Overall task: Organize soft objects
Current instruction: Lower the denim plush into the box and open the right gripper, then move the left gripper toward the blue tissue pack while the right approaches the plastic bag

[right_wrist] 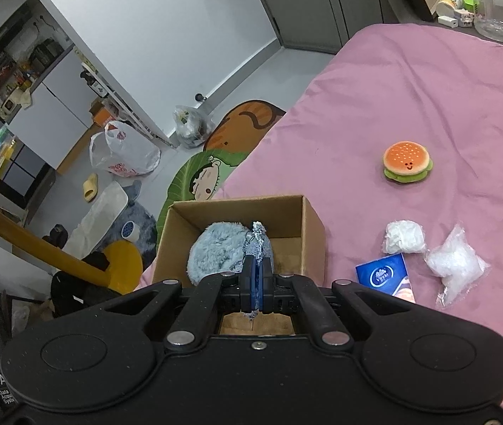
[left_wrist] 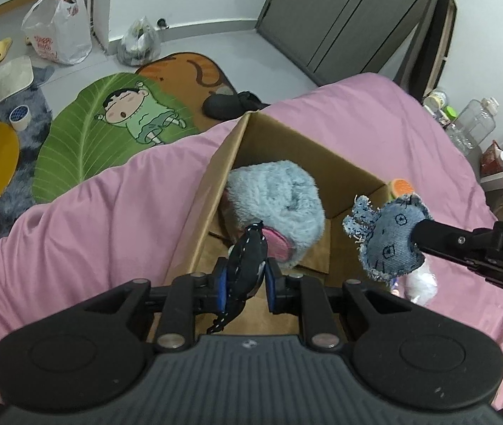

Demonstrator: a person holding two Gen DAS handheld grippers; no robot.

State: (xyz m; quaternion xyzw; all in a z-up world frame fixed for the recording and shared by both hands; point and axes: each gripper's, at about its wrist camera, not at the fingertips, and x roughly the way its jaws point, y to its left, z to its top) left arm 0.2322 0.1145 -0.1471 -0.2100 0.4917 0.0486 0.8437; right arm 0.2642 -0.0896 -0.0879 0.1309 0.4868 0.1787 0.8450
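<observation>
Mid-drop: left gripper (left_wrist: 247,283) clamps black pouch (left_wrist: 246,265), right gripper (right_wrist: 256,283) clamps denim toy (left_wrist: 387,237), both over cardboard box (right_wrist: 313,233); next, release inside

Bedspread (right_wrist: 410,88) pink. Box (left_wrist: 212,191) brown. Plush (left_wrist: 279,194) pale blue, fuzzy. Denim toy (left_wrist: 389,237) blue, frayed. Burger toy (right_wrist: 407,161) orange-green. Packet (right_wrist: 386,276) blue.

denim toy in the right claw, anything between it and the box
Nothing solid blocks it. The denim toy, pinched in the right claw, hangs over the open cardboard box. The fluffy blue plush already fills the box's left part, and the left claw holds a black toy over the near edge.
</observation>
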